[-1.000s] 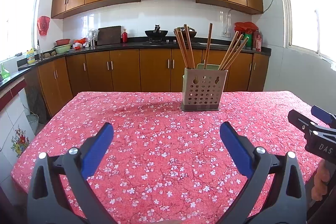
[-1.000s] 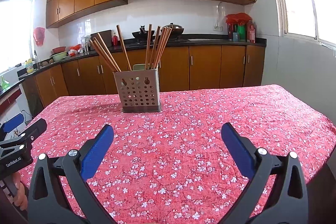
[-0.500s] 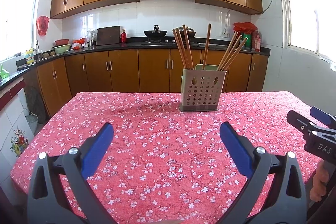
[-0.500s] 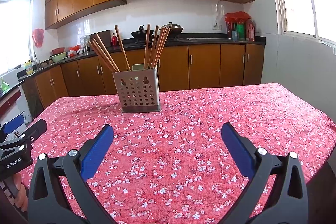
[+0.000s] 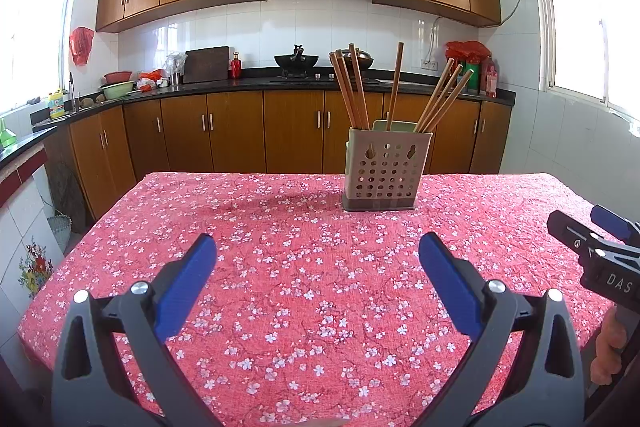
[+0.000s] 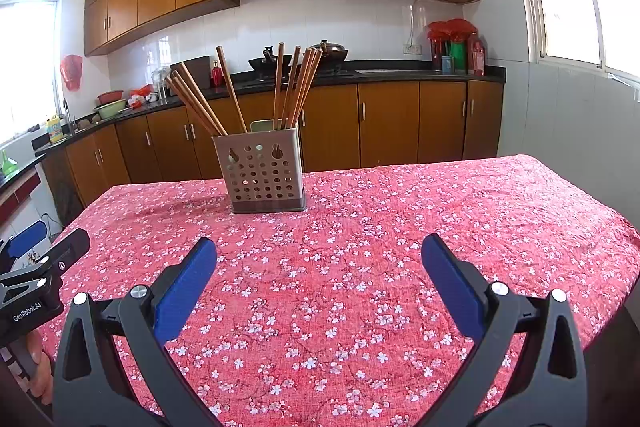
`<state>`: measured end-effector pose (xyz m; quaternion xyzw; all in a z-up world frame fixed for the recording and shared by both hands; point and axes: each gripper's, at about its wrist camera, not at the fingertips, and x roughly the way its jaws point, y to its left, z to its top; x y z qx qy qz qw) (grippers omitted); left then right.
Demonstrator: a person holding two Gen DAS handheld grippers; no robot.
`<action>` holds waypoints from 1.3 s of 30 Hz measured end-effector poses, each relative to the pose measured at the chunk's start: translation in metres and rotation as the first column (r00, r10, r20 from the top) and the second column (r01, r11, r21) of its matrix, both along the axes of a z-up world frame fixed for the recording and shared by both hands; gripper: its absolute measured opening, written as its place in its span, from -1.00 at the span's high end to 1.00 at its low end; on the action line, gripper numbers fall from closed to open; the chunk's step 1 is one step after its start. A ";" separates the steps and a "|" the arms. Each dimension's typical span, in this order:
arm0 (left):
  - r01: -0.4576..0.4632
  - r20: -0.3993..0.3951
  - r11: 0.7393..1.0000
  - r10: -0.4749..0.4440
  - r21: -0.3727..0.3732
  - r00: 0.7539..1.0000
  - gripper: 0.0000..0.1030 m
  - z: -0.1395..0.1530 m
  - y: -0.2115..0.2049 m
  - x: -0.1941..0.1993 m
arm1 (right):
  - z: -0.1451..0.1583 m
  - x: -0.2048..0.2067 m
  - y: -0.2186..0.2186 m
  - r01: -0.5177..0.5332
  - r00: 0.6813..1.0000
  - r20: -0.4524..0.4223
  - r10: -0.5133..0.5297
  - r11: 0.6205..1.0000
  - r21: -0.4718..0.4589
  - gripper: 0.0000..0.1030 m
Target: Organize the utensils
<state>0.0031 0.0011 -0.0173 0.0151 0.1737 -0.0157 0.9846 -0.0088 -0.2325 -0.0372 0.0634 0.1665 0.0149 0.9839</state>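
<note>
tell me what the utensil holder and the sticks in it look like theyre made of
Utensil holder: looks like matte beige plastic, though painted metal is possible; punched round holes, darker base. Chopsticks: likely wood or bamboo; warm brown, dull, uniform sticks.

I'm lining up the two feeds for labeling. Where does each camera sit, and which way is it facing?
Left wrist: sits behind the open left claw, facing across the floral table to the utensil holder; the right claw and fingers show at right.
Right wrist: sits behind the open right claw, facing likewise; the left claw shows at left.
Both share the holder of chopsticks, the table, and kitchen cabinets.
</note>
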 end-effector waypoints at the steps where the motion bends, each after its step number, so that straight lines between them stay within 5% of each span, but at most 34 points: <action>1: 0.000 0.000 1.000 0.000 0.000 1.000 -0.92 0.000 0.000 0.000 | 0.000 0.000 0.000 0.000 1.000 0.000 0.000 1.000 0.000 -0.97; 39: -0.002 -0.004 1.000 0.002 -0.001 1.000 -0.92 -0.003 0.001 0.001 | 0.001 0.000 0.000 0.000 1.000 -0.002 0.000 1.000 0.002 -0.97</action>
